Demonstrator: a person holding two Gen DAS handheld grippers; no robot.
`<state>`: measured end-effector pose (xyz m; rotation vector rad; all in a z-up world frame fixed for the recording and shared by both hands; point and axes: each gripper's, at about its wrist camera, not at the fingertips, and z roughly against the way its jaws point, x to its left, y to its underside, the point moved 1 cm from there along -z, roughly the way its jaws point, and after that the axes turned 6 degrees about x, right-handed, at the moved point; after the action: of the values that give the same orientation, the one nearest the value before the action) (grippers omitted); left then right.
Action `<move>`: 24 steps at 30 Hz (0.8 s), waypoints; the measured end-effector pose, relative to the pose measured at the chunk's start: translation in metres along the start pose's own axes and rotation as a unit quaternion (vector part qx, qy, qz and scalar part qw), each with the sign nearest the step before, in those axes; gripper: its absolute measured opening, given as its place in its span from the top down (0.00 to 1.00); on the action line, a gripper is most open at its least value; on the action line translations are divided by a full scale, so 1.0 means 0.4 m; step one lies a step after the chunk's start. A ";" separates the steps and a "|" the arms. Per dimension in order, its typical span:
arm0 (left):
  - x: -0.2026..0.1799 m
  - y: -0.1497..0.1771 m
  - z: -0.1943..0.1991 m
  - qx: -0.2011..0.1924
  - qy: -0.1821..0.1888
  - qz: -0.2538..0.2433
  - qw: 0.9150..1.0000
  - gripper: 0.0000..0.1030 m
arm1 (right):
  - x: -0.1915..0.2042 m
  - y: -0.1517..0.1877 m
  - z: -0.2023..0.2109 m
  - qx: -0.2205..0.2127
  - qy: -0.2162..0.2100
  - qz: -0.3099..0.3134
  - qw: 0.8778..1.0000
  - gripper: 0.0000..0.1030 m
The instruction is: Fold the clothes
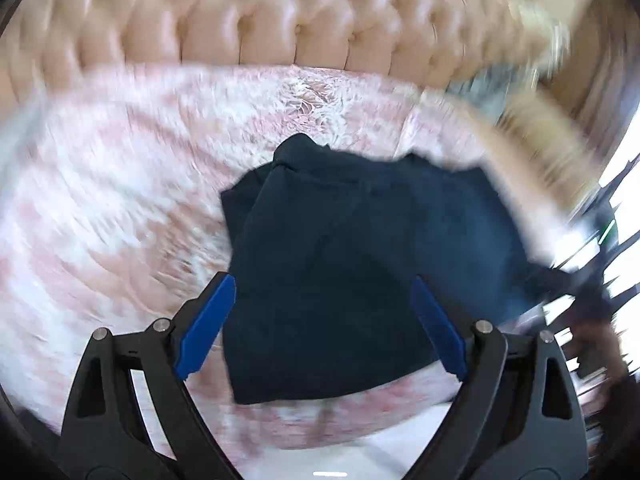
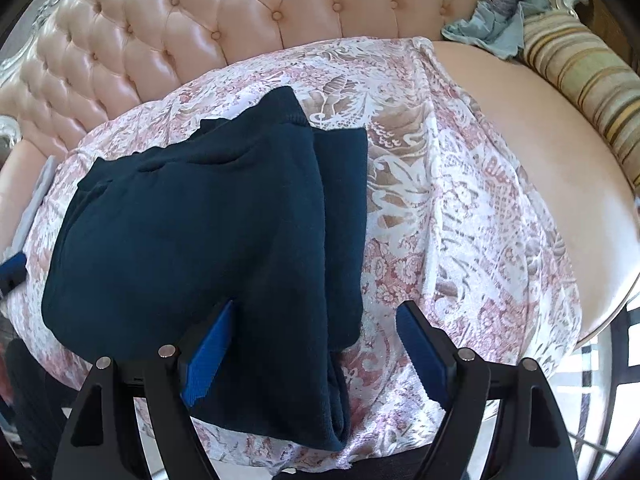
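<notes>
A dark navy garment (image 2: 208, 220) lies folded in layers on a pink and white lace cover (image 2: 460, 208) over the sofa seat. It also shows in the blurred left wrist view (image 1: 340, 264). My left gripper (image 1: 323, 300) is open and empty, hovering over the garment's near part. My right gripper (image 2: 316, 320) is open and empty above the garment's right near edge, its left finger (image 2: 208, 360) over the cloth. A blue finger pad of the left gripper (image 2: 12, 268) shows at the far left edge.
A tufted pink leather sofa back (image 2: 208, 28) runs behind. A crumpled grey-blue cloth (image 2: 496, 16) lies at the back right beside a striped bolster (image 2: 588, 84). Bare sofa seat (image 2: 540, 152) lies right of the lace cover. The seat's front edge is near.
</notes>
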<state>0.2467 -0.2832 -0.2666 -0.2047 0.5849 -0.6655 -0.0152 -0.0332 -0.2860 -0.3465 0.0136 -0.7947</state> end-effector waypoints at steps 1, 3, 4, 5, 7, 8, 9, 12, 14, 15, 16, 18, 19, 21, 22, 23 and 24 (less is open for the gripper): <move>0.045 -0.007 0.014 -0.004 0.034 0.039 0.999 0.12 | 0.002 -0.001 0.015 -0.012 0.003 0.004 1.000 0.20; 0.122 -0.029 0.033 -0.005 0.087 0.075 0.993 0.12 | 0.003 -0.003 0.060 -0.053 -0.005 0.012 0.998 0.20; 0.140 -0.034 0.036 -0.001 0.100 0.079 0.992 0.12 | -0.003 -0.002 0.086 -0.074 -0.022 0.009 0.997 0.20; 0.160 -0.036 0.036 0.004 0.110 0.086 0.990 0.12 | -0.015 -0.002 0.109 -0.091 -0.043 -0.002 0.995 0.20; 0.192 -0.036 0.033 0.015 0.130 0.100 0.986 0.12 | -0.039 -0.001 0.129 -0.099 -0.068 -0.023 0.993 0.20; 0.194 -0.030 0.028 0.020 0.138 0.104 0.985 0.12 | -0.050 0.000 0.139 -0.103 -0.080 -0.033 0.991 0.20; 0.196 -0.024 0.023 0.025 0.145 0.109 0.983 0.12 | -0.058 0.001 0.146 -0.108 -0.082 -0.038 0.990 0.20; 0.170 -0.014 0.010 0.019 0.157 0.099 0.983 0.12 | -0.037 0.006 0.148 -0.117 0.010 0.003 0.993 0.20; 0.120 -0.036 -0.012 0.026 0.187 0.079 0.979 0.12 | -0.034 0.001 0.137 -0.111 0.004 0.001 0.994 0.20; 0.094 -0.046 -0.022 0.030 0.201 0.070 0.977 0.12 | -0.036 -0.003 0.130 -0.105 -0.010 -0.006 0.994 0.20; 0.065 -0.063 -0.035 0.035 0.212 0.054 0.975 0.12 | -0.039 -0.007 0.123 -0.099 -0.028 -0.014 0.995 0.20; -0.004 -0.117 -0.072 0.050 0.198 0.014 0.979 0.12 | -0.045 -0.020 0.103 -0.083 -0.076 -0.031 0.993 0.20; -0.023 -0.141 -0.082 0.049 0.184 -0.005 0.982 0.12 | -0.049 -0.027 0.091 -0.076 -0.094 -0.038 0.992 0.20; -0.061 -0.194 -0.102 0.030 0.129 -0.074 0.988 0.12 | -0.061 -0.041 0.073 -0.073 -0.114 -0.048 0.990 0.20; -0.073 -0.221 -0.112 0.017 0.100 -0.109 0.989 0.12 | -0.069 -0.051 0.061 -0.069 -0.120 -0.050 0.989 0.20; -0.065 -0.239 -0.125 0.025 0.101 -0.123 0.987 0.12 | -0.078 -0.062 0.046 -0.058 -0.130 -0.052 0.988 0.20; -0.056 -0.257 -0.139 0.033 0.102 -0.137 0.985 0.15 | -0.087 -0.071 0.035 -0.050 -0.140 -0.057 0.987 0.20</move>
<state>0.1473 -0.3484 -0.2653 -0.1566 0.7364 -0.9784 -0.0574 -0.0228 -0.2682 -0.5558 -0.2322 -0.8549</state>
